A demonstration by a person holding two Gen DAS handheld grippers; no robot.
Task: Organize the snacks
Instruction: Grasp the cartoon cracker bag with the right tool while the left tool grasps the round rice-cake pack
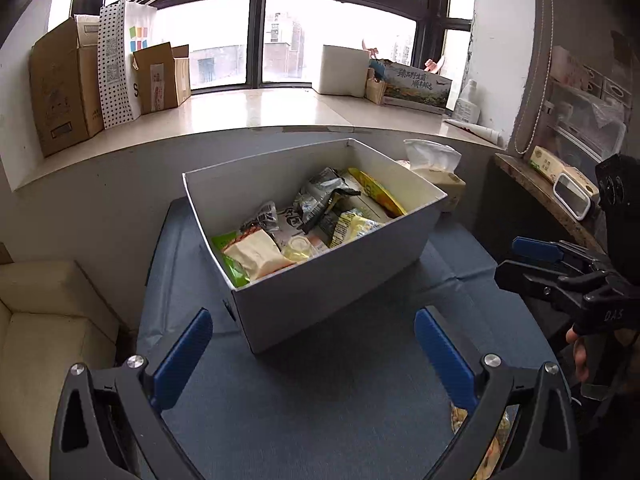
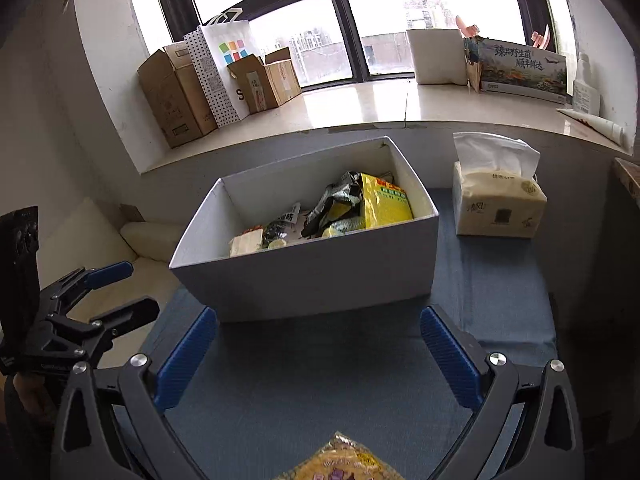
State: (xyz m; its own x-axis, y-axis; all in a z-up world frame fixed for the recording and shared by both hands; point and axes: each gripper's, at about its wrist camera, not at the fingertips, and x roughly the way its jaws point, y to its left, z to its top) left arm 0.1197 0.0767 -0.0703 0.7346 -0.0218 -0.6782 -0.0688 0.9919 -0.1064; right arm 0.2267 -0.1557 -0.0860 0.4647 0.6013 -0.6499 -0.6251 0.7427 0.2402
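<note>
A white open box [image 1: 320, 280] stands on the blue-grey table; it also shows in the right wrist view [image 2: 304, 276]. It holds several snack packets, among them a yellow bag [image 2: 384, 202], a crumpled silver bag [image 1: 320, 196] and a pale wrapped block [image 1: 256, 254]. My left gripper [image 1: 314, 354] is open and empty, just short of the box's near corner. My right gripper [image 2: 318, 354] is open and empty, in front of the box's near wall. A yellow snack packet [image 2: 340, 460] lies on the table below the right gripper; part of it shows in the left wrist view [image 1: 492, 444].
A tissue box [image 2: 498, 200] stands right of the white box. A window sill behind holds cardboard boxes [image 1: 60, 88], a paper bag [image 2: 224, 68] and a printed carton [image 2: 524, 70]. A cream sofa [image 1: 48, 328] is at the left, a wooden shelf [image 1: 548, 196] at the right.
</note>
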